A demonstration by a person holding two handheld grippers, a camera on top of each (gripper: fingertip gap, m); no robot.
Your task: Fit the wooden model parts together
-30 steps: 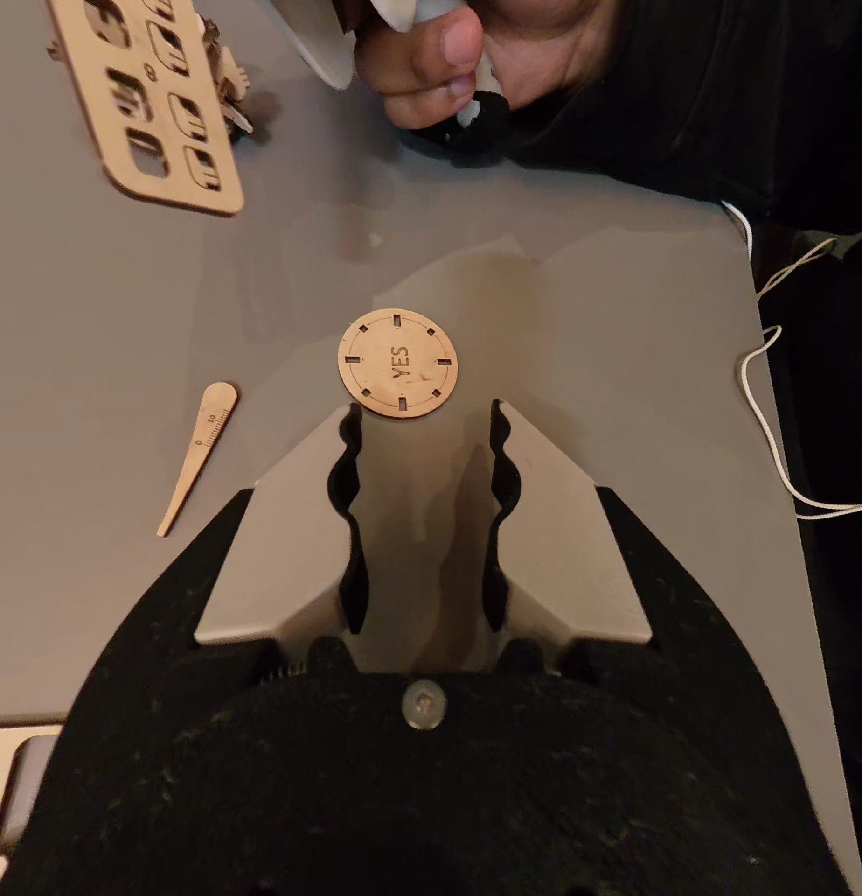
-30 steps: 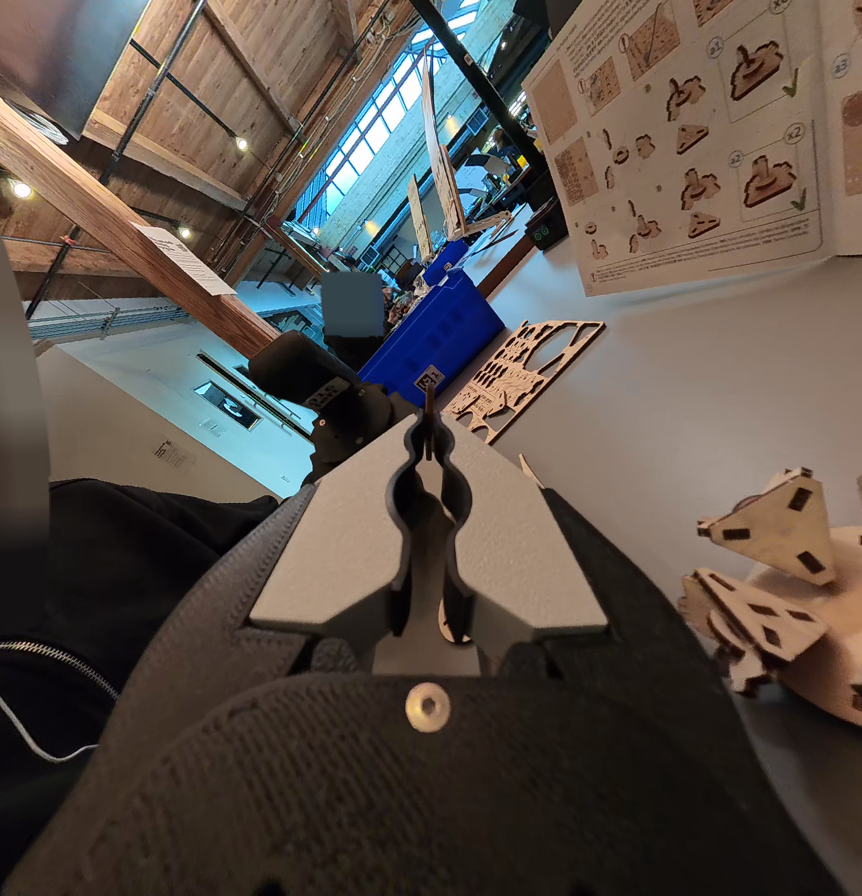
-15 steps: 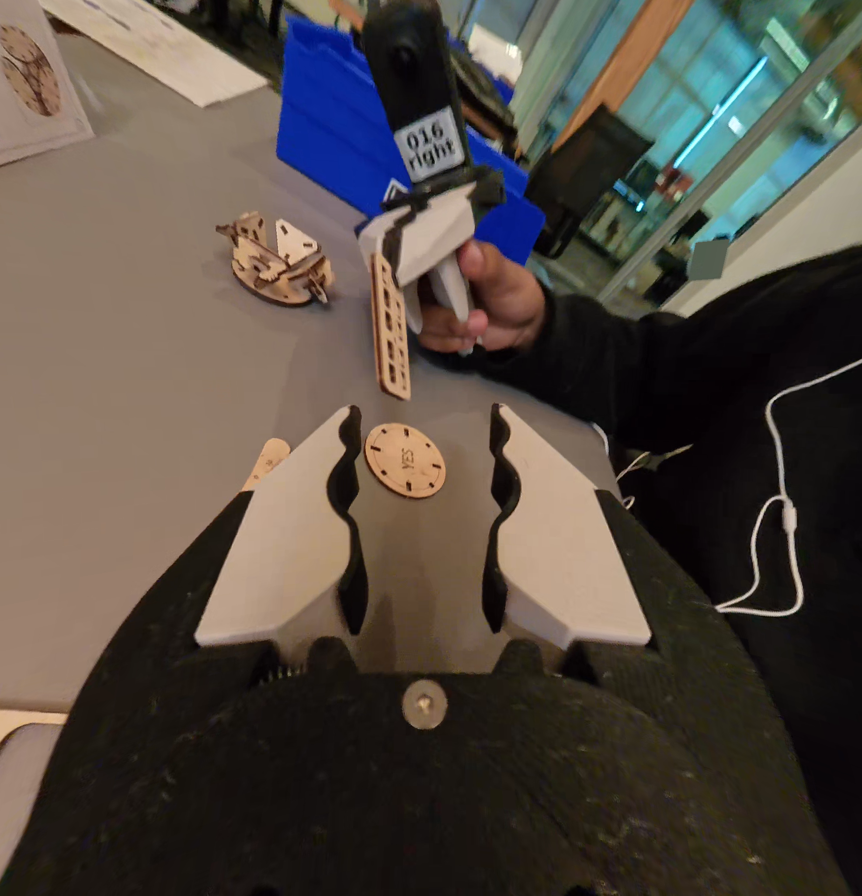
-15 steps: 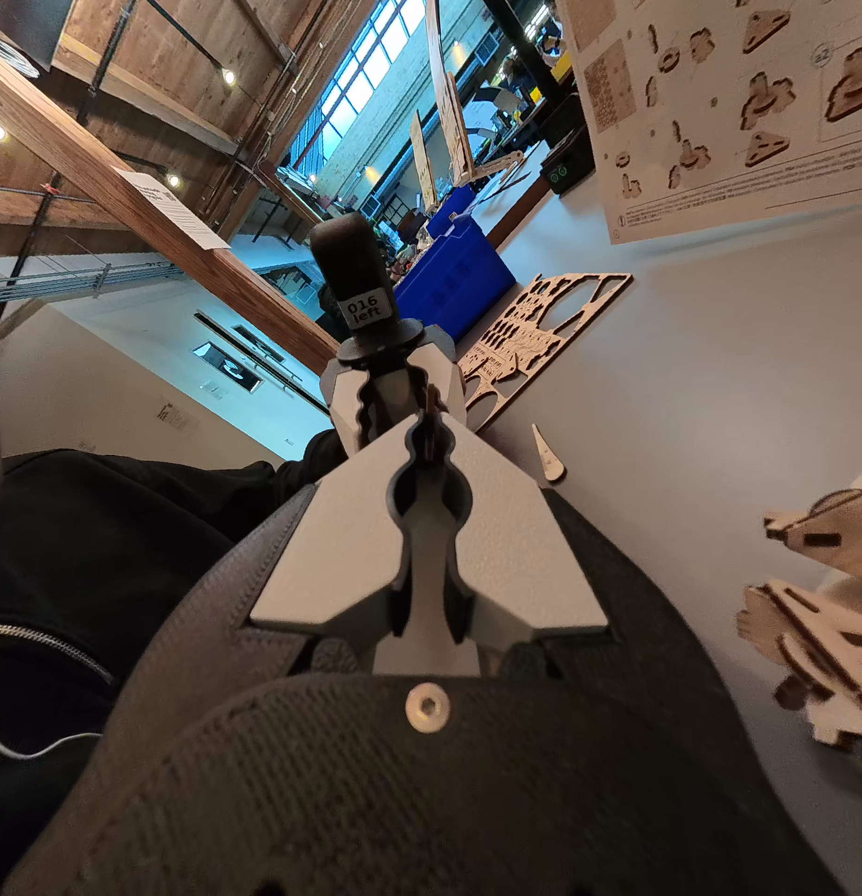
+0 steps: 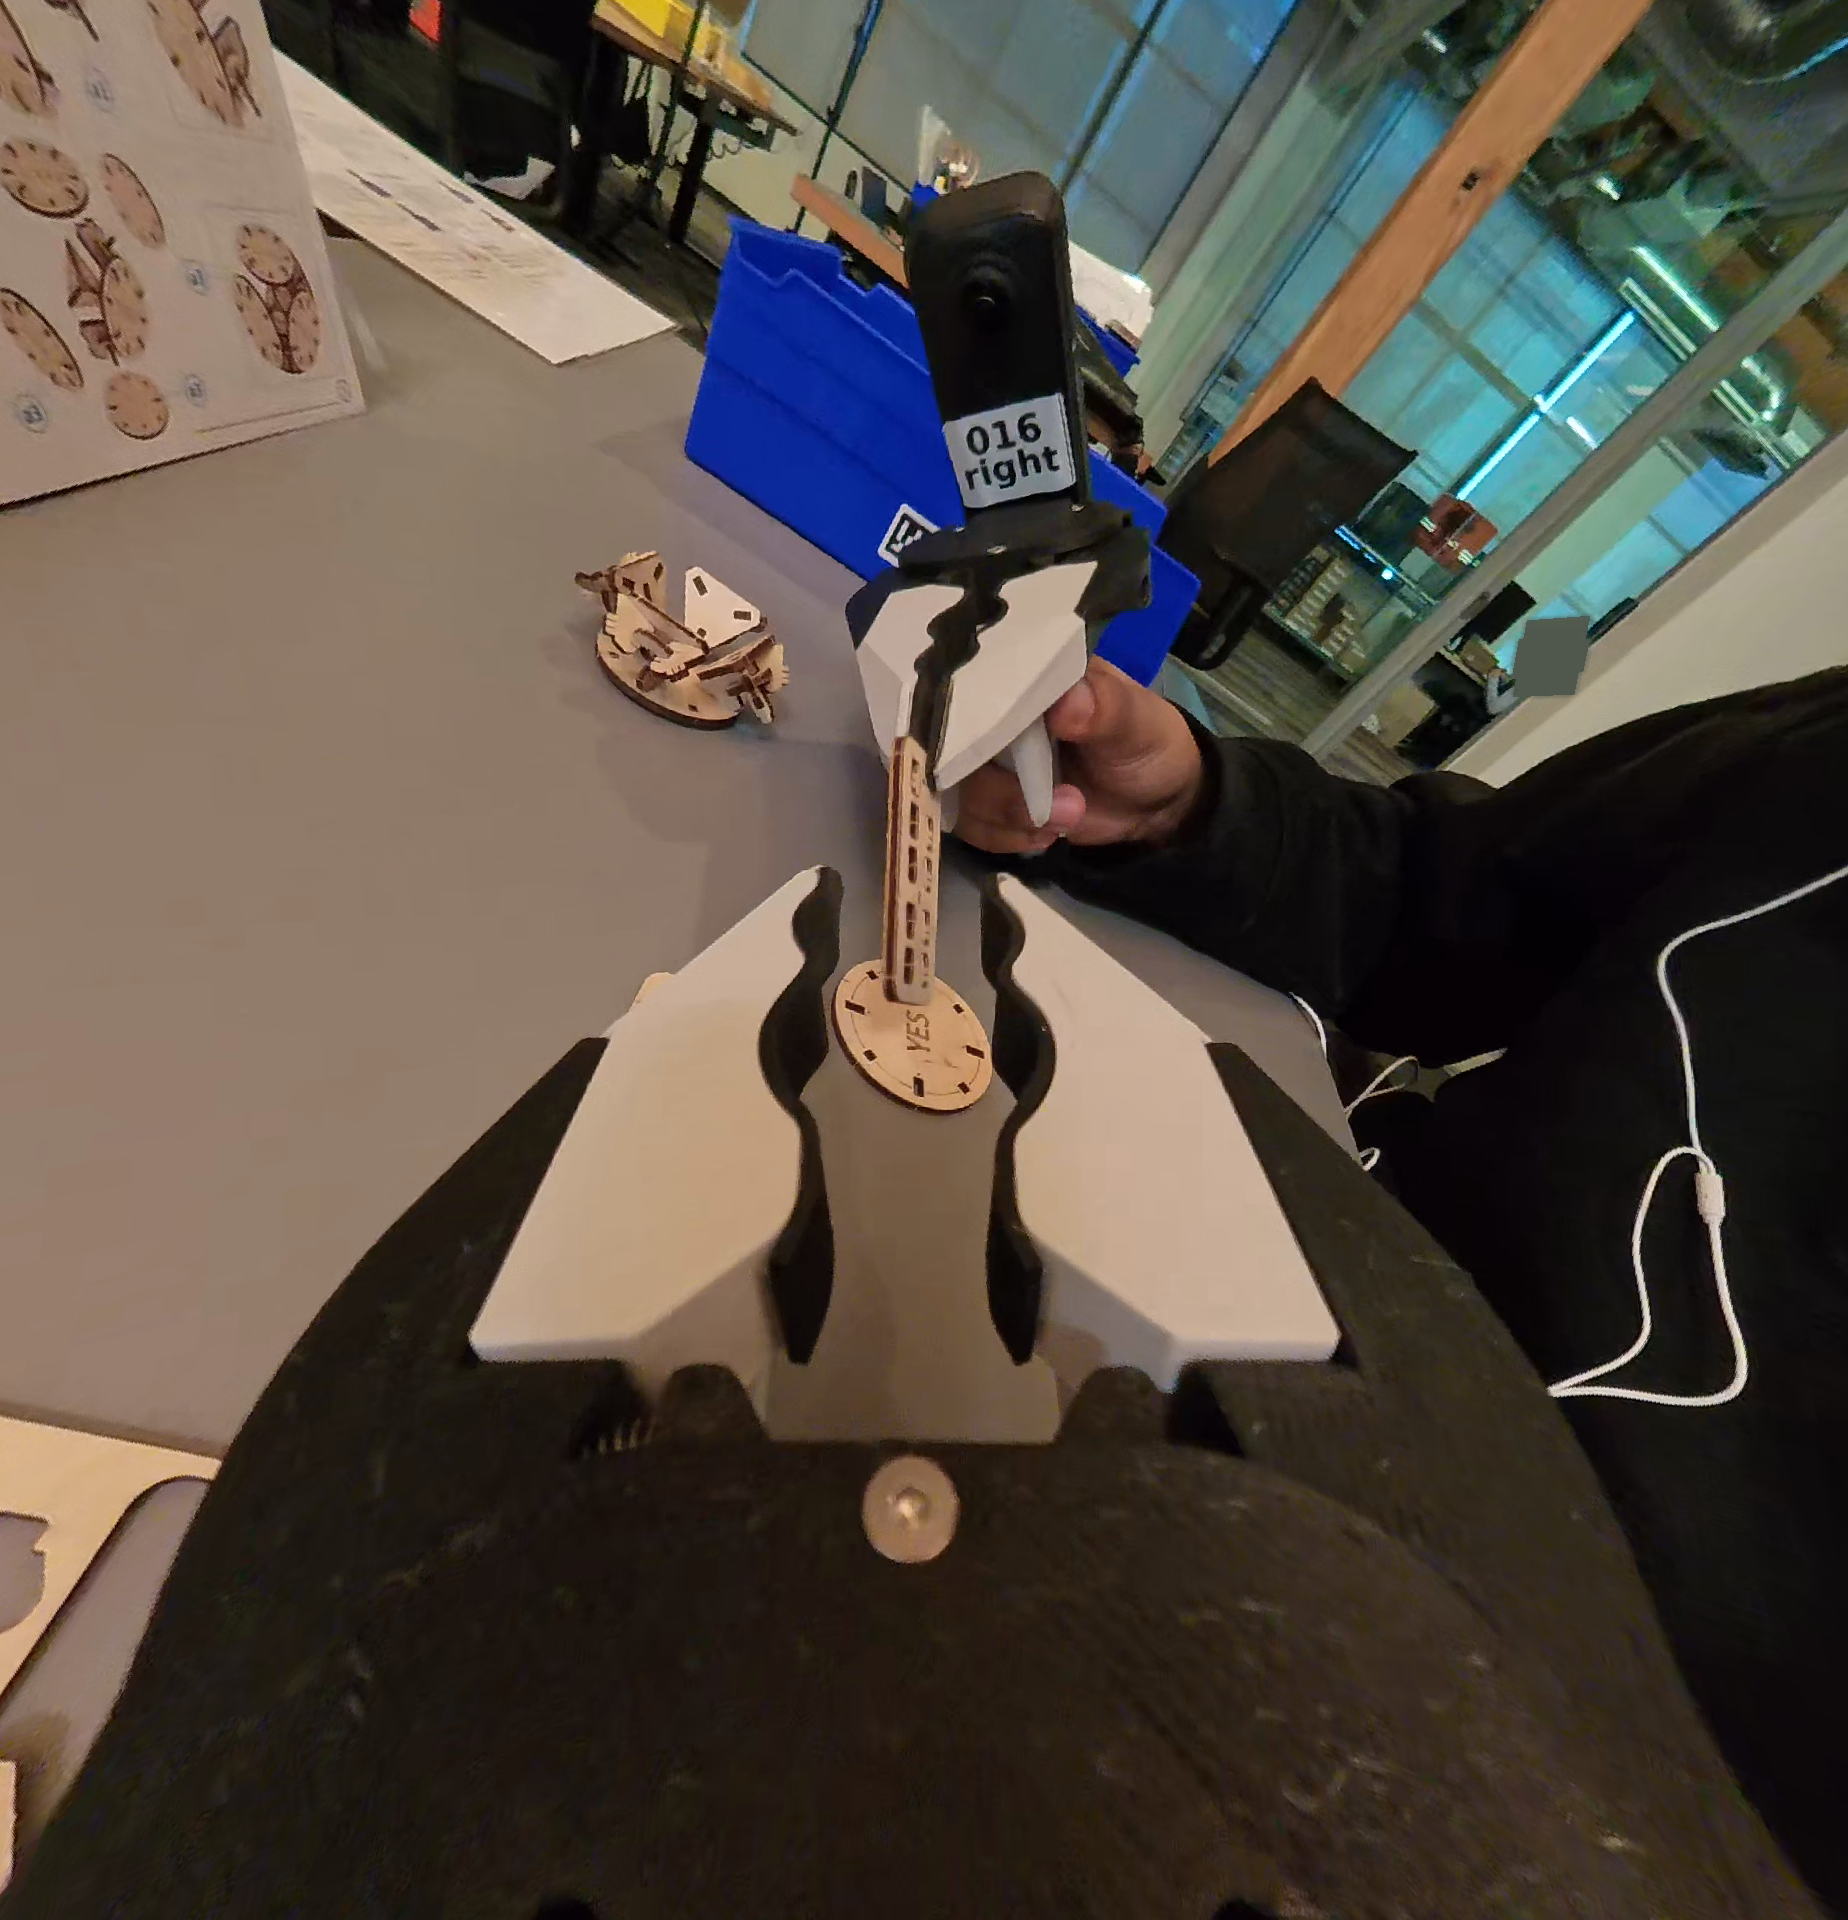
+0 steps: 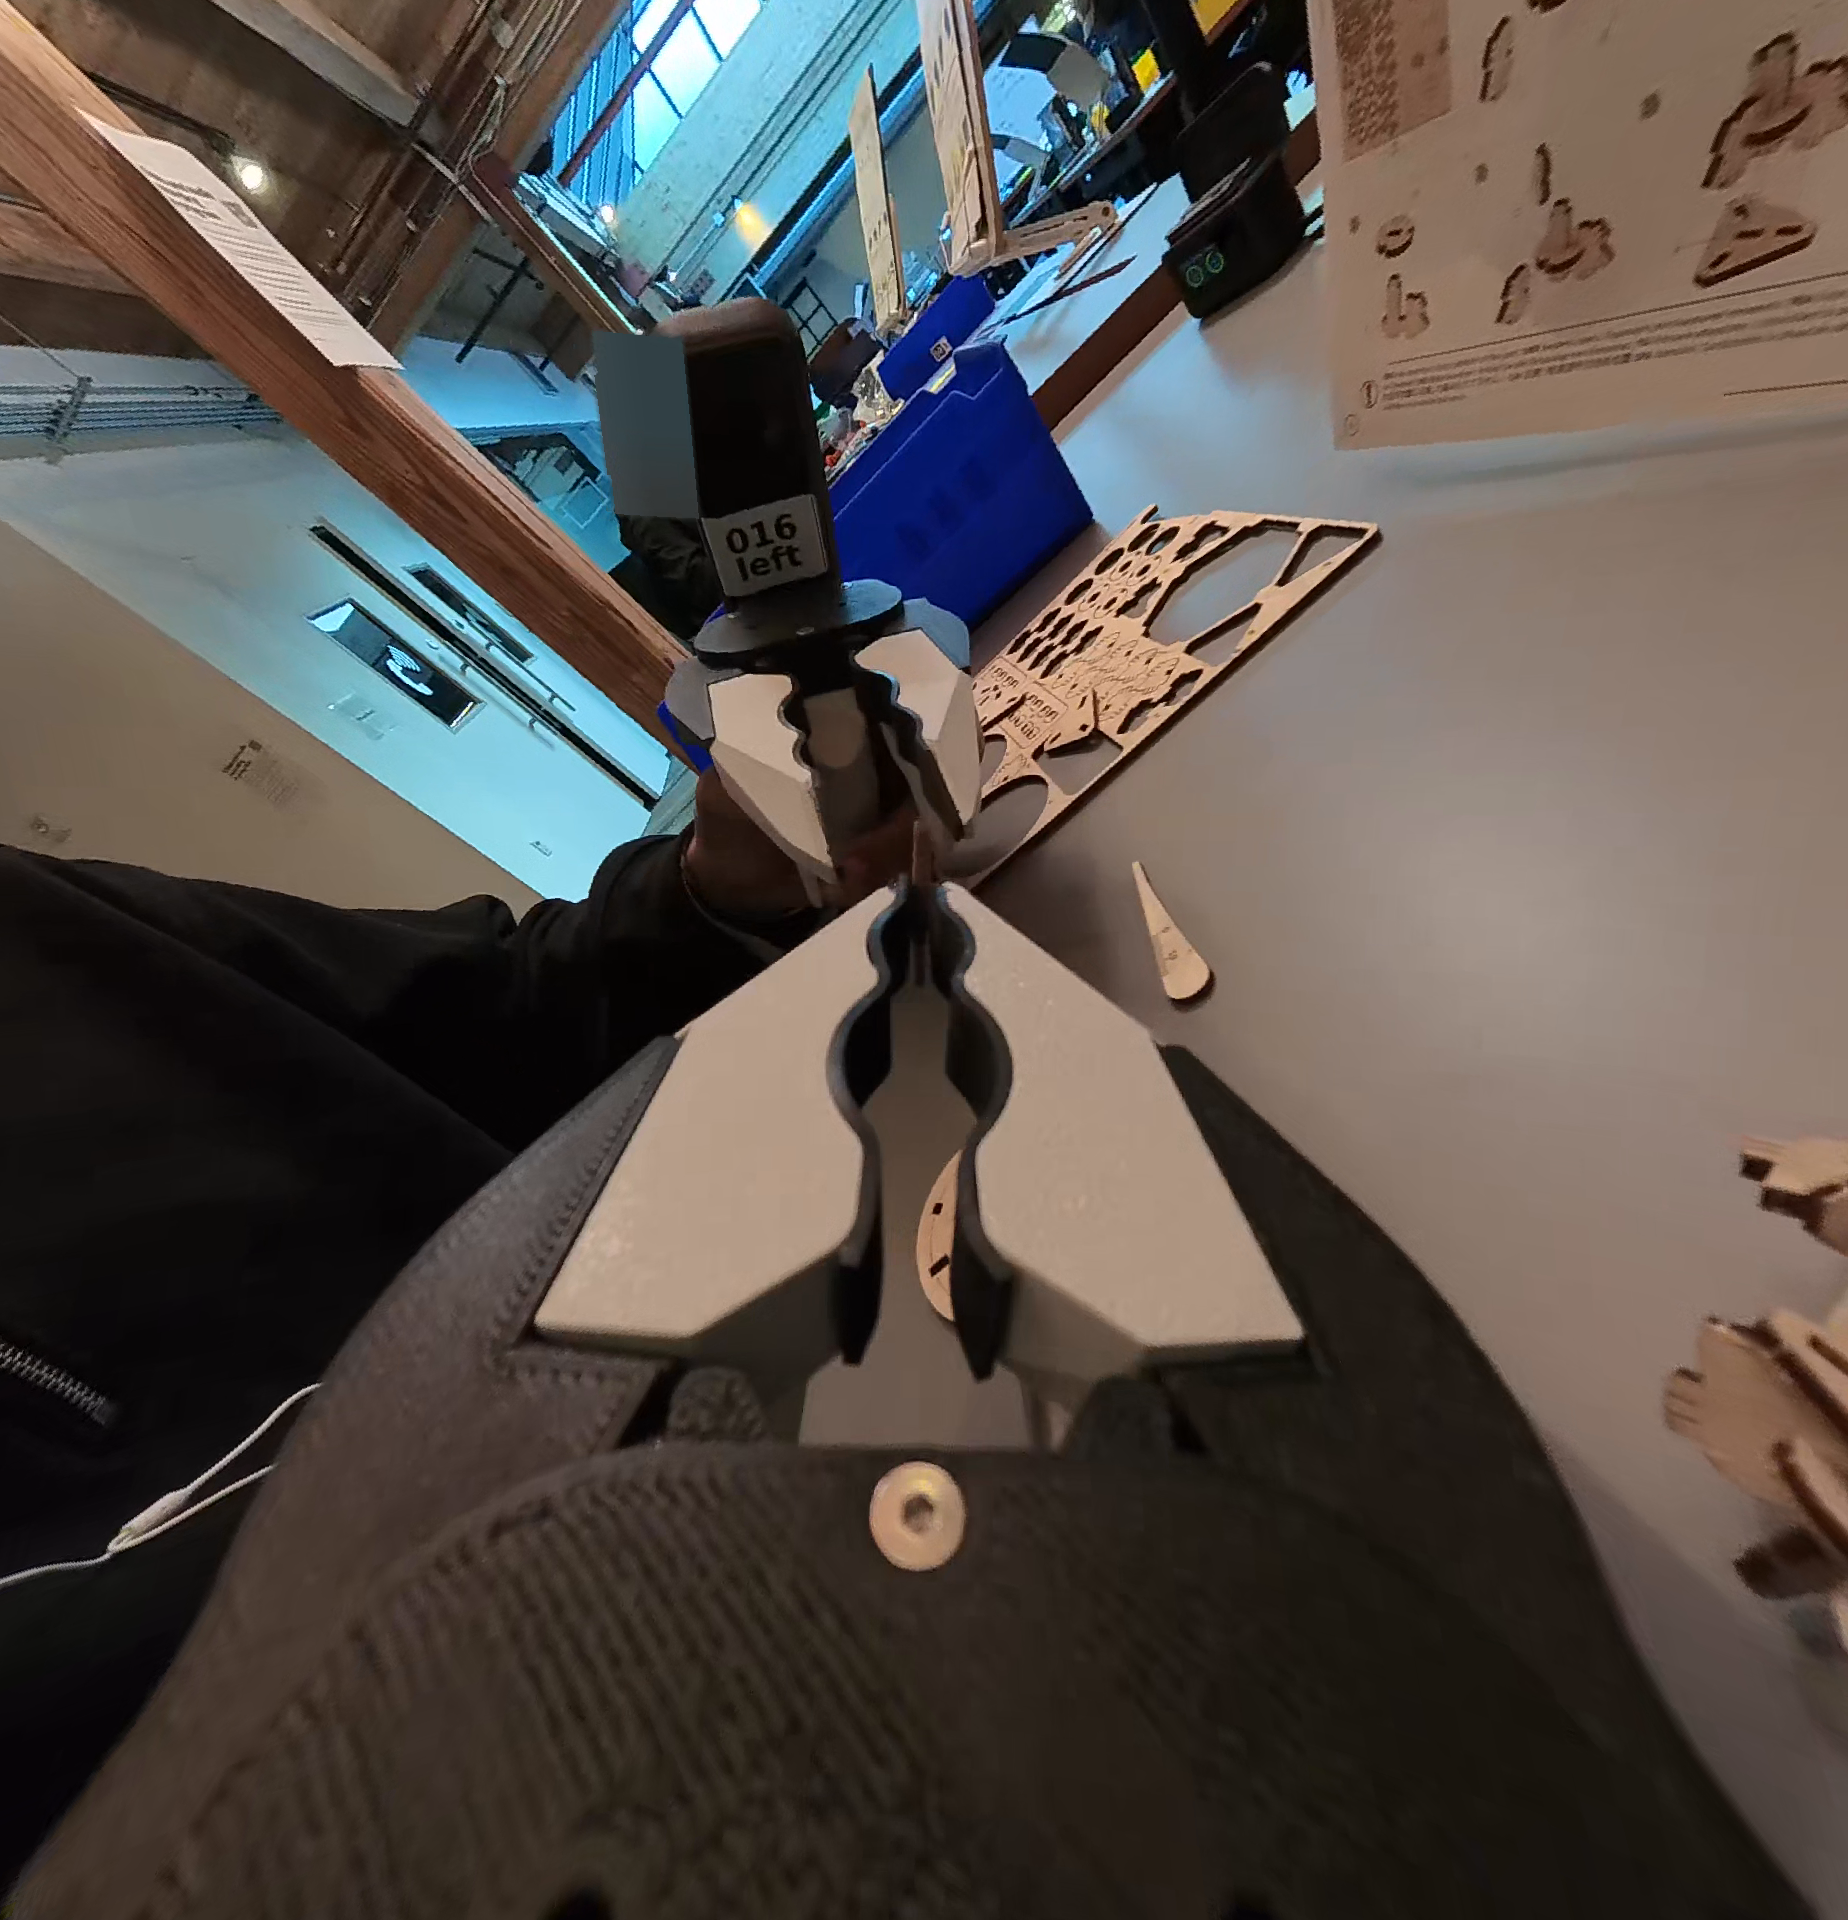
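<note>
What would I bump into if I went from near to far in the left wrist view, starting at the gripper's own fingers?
Left gripper → round wooden disc lying between its fingers → slotted wooden strip standing over the disc → right gripper pinching the strip's top → blue bin.

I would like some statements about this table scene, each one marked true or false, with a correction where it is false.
1. The right gripper is closed on a thin wooden strip. True.
2. The round wooden disc lies between the fingers of the left gripper. True.
3. The wooden strip lies flat on the table. False: it hangs upright, with its lower end at the disc.
4. The blue bin stands on the far side of the table. True.
5. The small wooden model is held by the left gripper. False: it sits alone on the table, farther off.
6. The right gripper is wide open. False: its fingers are closed together.
</note>
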